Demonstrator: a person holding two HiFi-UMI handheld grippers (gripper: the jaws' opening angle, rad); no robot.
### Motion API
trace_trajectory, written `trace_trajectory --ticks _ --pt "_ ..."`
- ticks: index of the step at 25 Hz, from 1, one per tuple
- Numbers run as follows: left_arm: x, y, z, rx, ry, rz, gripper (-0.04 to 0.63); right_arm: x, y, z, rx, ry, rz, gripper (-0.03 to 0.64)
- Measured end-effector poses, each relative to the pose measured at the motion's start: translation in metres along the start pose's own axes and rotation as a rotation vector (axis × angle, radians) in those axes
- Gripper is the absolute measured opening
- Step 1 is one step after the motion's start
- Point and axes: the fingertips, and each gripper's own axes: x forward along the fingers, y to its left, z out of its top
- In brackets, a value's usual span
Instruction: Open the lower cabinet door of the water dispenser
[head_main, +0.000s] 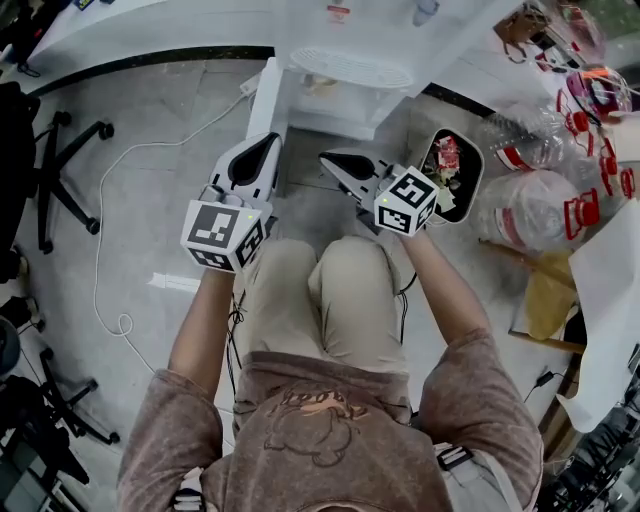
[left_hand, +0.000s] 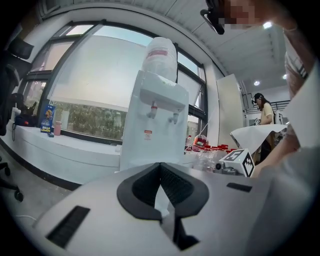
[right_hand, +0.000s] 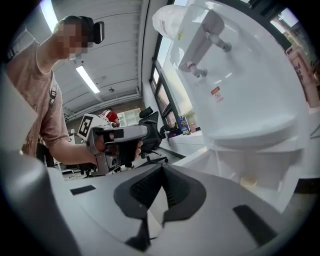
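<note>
Though the head view shows only the top of the water dispenser (head_main: 350, 68), far centre, with its lower cabinet door (head_main: 268, 100) swung out by my left gripper (head_main: 262, 142), the left gripper view hides that door behind closed, empty jaws, and the right gripper view shows my right gripper (right_hand: 161, 167) equally closed and empty before the open cabinet (right_hand: 250, 170).

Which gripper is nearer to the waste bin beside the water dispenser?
Right. In the head view the right gripper sits just left of the waste bin; the left gripper lies further left, beyond it.
</note>
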Motion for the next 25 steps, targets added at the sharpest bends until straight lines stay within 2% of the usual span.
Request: trace_trajectory --ticks 4,10,14,18,25 --pt "0.004 -0.017 0.056 0.001 0.016 -0.028 0.012 -0.024 0.009 0.067 -0.002 -0.027 -0.037 0.006" --pt "-0.004 -0.049 0.162 -0.024 0.051 -0.048 0.012 -0.062 0.04 0.191 -0.061 -0.043 -0.097 0.006" --pt "-0.019 -0.077 0.236 -0.04 0.099 -0.083 0.012 -0.09 0.071 0.273 -0.084 -0.033 -0.147 0.006" --pt "-0.039 -0.104 0.315 -0.043 0.108 -0.085 0.012 -0.125 0.107 0.351 -0.069 -0.033 -0.211 0.006" --pt "-0.058 -0.146 0.413 -0.021 0.108 -0.11 0.012 -0.181 0.156 0.446 -0.036 -0.077 -0.258 0.006"
